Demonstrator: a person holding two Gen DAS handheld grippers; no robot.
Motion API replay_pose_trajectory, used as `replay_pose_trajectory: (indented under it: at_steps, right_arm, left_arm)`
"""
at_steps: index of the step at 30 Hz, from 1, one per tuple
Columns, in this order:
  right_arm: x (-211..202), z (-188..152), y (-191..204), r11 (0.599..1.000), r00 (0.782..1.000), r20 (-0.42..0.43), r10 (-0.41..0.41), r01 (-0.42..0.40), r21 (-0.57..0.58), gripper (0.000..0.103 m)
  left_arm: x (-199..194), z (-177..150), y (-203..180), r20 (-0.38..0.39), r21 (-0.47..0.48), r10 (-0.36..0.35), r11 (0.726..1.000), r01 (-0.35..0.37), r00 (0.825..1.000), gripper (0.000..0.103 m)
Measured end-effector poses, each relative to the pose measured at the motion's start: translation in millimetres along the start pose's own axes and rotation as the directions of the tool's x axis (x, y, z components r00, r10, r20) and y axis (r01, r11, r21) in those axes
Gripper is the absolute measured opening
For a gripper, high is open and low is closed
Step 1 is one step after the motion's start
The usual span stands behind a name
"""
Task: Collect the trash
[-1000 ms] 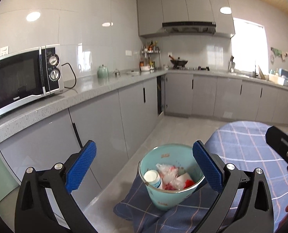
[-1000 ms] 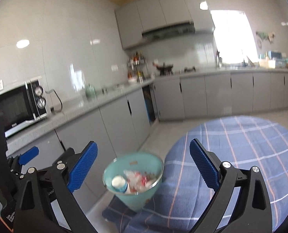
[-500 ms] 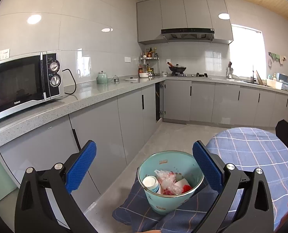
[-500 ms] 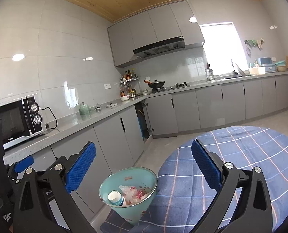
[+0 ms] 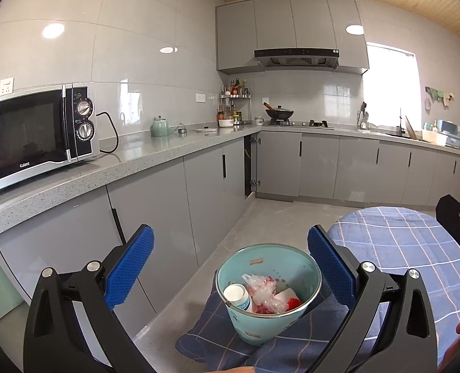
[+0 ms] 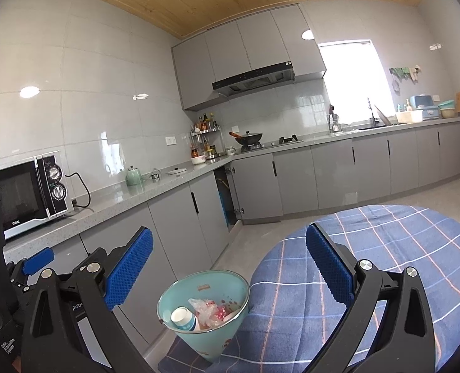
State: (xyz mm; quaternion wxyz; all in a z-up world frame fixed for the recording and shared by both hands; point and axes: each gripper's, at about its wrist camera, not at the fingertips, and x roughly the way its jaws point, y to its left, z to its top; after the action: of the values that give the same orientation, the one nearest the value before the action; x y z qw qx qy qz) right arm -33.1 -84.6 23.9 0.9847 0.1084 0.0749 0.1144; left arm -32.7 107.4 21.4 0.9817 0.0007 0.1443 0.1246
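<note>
- The left gripper (image 5: 230, 261) hangs above the teal trash bin (image 5: 268, 320), jaws spread wide and holding nothing; its blue pads (image 5: 330, 267) frame the bin from above.
- The right gripper (image 6: 228, 259) is likewise spread wide and empty, up and to the right of the bin (image 6: 205, 317), over the tablecloth.
- The bin stands at the edge of the blue checked tablecloth (image 6: 369, 264), its base nestled in the hanging folds of cloth.
- Inside the bin lie a white cup (image 5: 236, 295) against the left wall, a crumpled clear plastic bag (image 5: 262, 290) beside it in the middle, and red and white scraps (image 5: 287, 301) to the right.
- Left of the bin runs a row of grey cabinets (image 5: 167, 211) under a speckled counter.
- On that counter, well left of the bin, sits a microwave (image 5: 34, 136); farther along stands a green teapot (image 5: 159, 126).
- Beyond the bin, in the far corner, a wok (image 5: 279, 112) rests on the stove beneath the range hood (image 5: 296, 58).
</note>
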Motion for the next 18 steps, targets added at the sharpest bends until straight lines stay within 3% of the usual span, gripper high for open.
replay_pose_trajectory:
  at_steps: [18]
  right_arm:
    - [3.2, -1.9, 1.3, 1.000, 1.000, -0.014, 0.004, -0.004, 0.007, 0.097]
  left_arm:
    - [1.1, 0.7, 0.2, -0.011, -0.003, -0.005, 1.000, 0.005, 1.000, 0.097]
